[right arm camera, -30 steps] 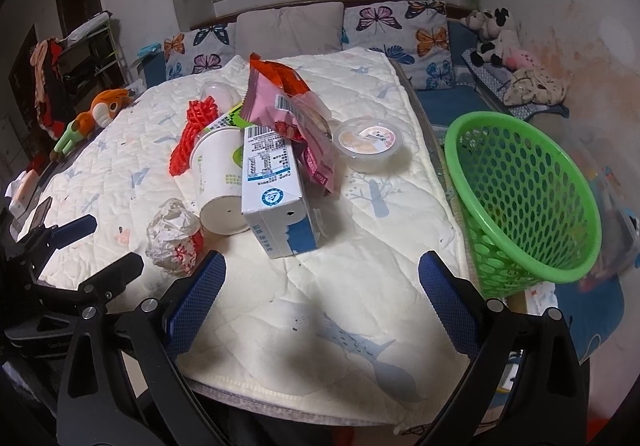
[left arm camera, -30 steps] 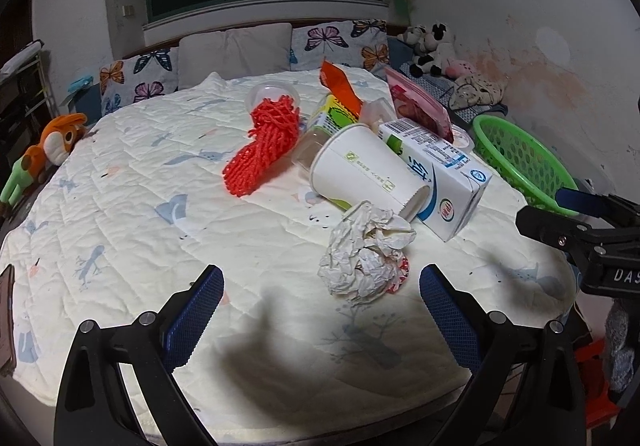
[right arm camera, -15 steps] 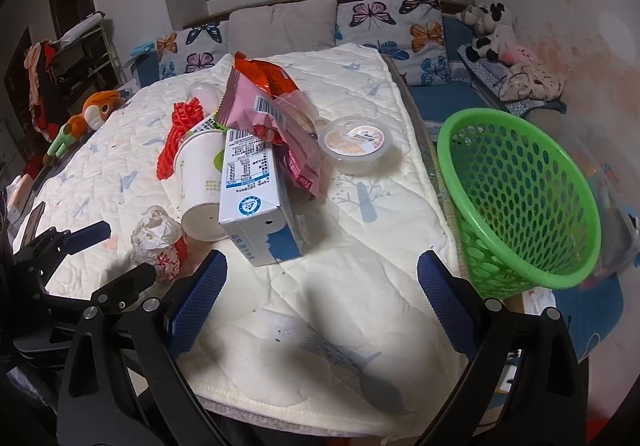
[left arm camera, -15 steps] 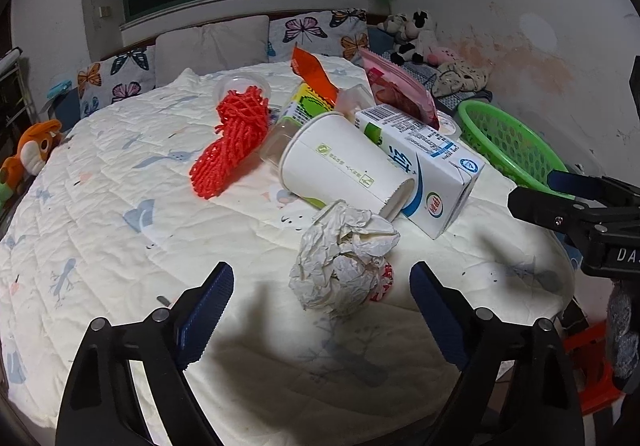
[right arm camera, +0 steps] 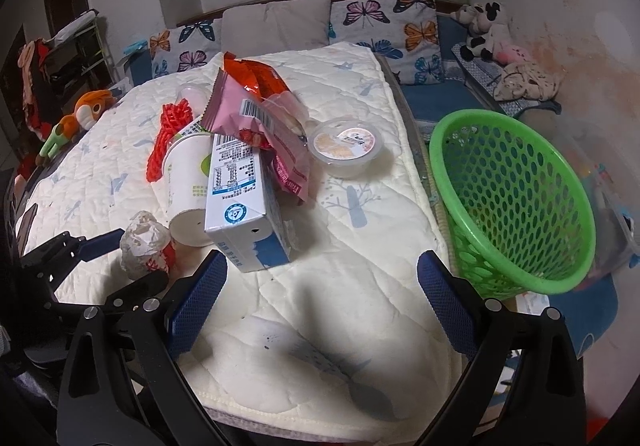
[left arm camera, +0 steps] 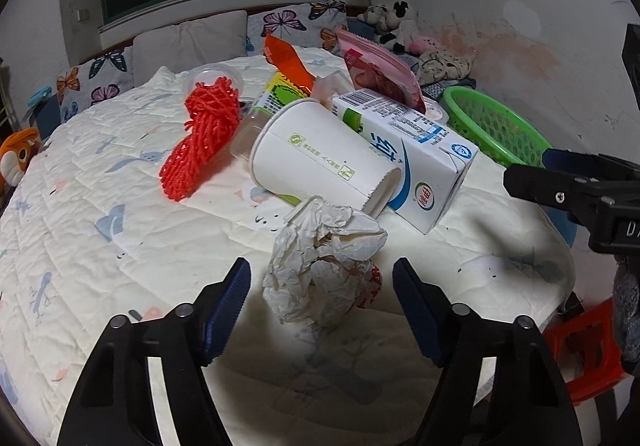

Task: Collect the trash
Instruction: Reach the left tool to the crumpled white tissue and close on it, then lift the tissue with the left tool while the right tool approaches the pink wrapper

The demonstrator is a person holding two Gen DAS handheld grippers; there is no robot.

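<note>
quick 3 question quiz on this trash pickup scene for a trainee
1. True or false: the left hand-held gripper is open around the crumpled paper ball.
2. Which lies between the paper ball and the green basket? A) milk carton B) plush toy C) pillow
3. Fill in: the paper cup lies on its ____.

Key: 1 true; 2 A; 3 side

Crumpled white paper wad (left arm camera: 326, 266) on the quilt (left arm camera: 100, 254), touching the toppled paper cup (left arm camera: 320, 158).
</note>
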